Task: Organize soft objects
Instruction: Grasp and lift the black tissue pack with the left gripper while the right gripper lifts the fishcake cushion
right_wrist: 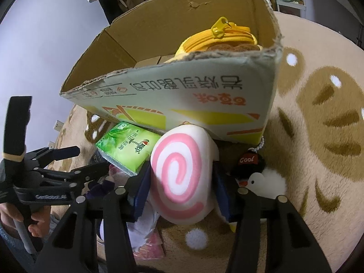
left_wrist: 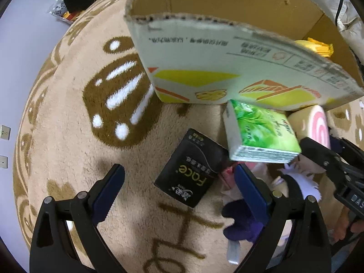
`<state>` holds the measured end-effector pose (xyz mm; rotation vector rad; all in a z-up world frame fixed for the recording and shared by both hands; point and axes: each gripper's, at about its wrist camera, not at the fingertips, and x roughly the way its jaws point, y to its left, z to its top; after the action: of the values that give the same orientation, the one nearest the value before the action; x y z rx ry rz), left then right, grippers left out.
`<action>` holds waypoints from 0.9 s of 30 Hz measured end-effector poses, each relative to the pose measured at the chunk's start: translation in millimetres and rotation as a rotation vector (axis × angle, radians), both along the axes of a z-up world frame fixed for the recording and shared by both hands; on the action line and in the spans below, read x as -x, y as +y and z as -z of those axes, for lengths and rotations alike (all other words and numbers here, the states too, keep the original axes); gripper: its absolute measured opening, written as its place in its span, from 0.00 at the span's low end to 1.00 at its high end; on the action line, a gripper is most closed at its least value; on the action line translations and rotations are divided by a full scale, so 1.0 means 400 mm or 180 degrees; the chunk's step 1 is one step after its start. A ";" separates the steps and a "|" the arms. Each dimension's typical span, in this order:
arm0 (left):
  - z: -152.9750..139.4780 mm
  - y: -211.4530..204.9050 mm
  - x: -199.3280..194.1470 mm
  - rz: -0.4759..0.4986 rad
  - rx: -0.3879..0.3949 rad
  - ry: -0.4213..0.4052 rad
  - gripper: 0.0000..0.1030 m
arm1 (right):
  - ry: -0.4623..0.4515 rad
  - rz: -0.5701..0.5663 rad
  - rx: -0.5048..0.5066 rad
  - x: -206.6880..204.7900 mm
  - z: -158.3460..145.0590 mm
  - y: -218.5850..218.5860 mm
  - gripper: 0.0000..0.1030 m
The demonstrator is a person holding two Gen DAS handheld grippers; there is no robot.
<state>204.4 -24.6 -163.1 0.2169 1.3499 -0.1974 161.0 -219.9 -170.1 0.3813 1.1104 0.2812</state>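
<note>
My right gripper point(right_wrist: 182, 182) is shut on a pink-swirl roll cushion point(right_wrist: 182, 173) and holds it just below the near wall of a cardboard box point(right_wrist: 182, 95). A yellow zippered plush point(right_wrist: 218, 38) lies inside the box. My left gripper point(left_wrist: 179, 182) is open and empty above the rug, over a black tissue pack point(left_wrist: 191, 170). A green tissue pack point(left_wrist: 261, 132) leans beside the roll cushion point(left_wrist: 314, 125). A purple and white plush point(left_wrist: 245, 218) lies under my left gripper's right finger. A white duck plush point(right_wrist: 266, 182) with a black cap lies right of the cushion.
Everything rests on a round beige rug point(left_wrist: 68, 136) with brown patterns. A pink packet point(right_wrist: 150, 245) lies under the right gripper. A snack bag point(left_wrist: 61, 11) lies on the floor at far left. Bags and shelves stand behind the box.
</note>
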 end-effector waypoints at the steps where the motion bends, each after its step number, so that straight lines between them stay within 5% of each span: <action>1: 0.006 -0.003 -0.005 0.0005 -0.0009 -0.0021 0.91 | 0.0003 -0.0010 0.0010 -0.001 0.001 0.002 0.51; 6: 0.040 -0.004 -0.031 -0.0073 0.0278 0.0045 0.73 | 0.0002 -0.0057 0.0068 -0.003 0.001 0.015 0.48; 9: 0.059 0.010 -0.037 -0.0137 0.0364 0.0083 0.50 | -0.0011 -0.0076 0.0106 -0.001 -0.002 0.017 0.43; 14: 0.075 0.002 -0.023 0.0000 0.0108 -0.0009 0.48 | -0.0035 -0.0070 0.0124 0.002 -0.007 0.014 0.35; 18: 0.063 0.016 -0.017 -0.0109 0.0158 -0.0028 0.48 | -0.0099 -0.0069 0.0132 0.015 -0.021 0.007 0.32; 27: -0.050 0.089 0.054 -0.0323 0.0235 -0.0552 0.48 | -0.0425 -0.0005 0.0091 0.066 -0.093 -0.010 0.29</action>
<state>182.8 11.0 -143.0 0.1008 1.1760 -0.1396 134.5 -223.7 -132.9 0.3316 0.9826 0.2878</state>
